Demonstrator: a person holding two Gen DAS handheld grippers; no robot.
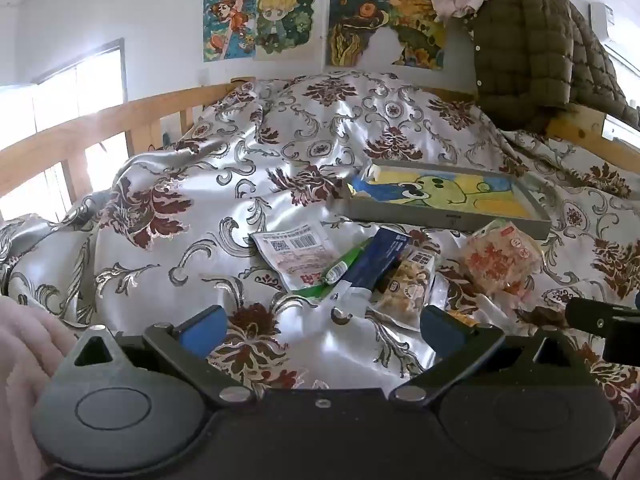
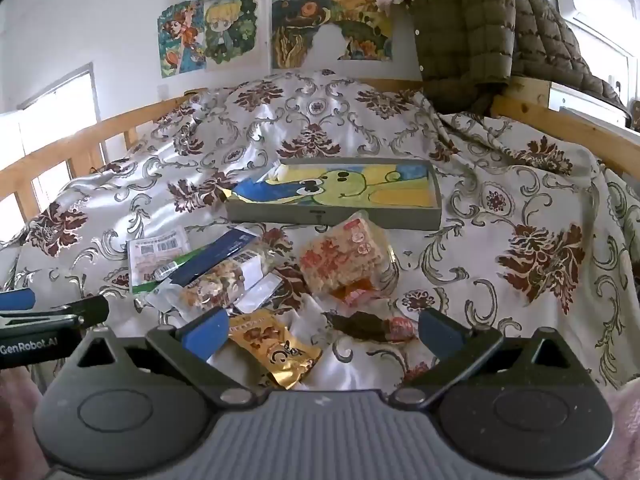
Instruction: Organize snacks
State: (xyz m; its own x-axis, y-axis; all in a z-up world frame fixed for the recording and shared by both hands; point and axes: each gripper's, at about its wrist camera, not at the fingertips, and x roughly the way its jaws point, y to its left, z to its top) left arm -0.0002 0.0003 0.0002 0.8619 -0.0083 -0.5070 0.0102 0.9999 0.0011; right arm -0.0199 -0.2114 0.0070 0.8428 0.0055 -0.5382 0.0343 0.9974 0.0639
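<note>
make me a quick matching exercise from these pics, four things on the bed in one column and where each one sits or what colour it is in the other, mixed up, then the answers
Things:
1. tray
2. gold snack packet
3. dark blue packet
4. quilted jacket

Descriptions:
A. draped over the wooden bed rail, olive green
B. lying between the open fingers of the right gripper
C. grey rim, cartoon frog picture inside, beyond the snack pile
D. slanting across a white packet with a barcode

Pairs: 1-C, 2-B, 3-D, 4-A
</note>
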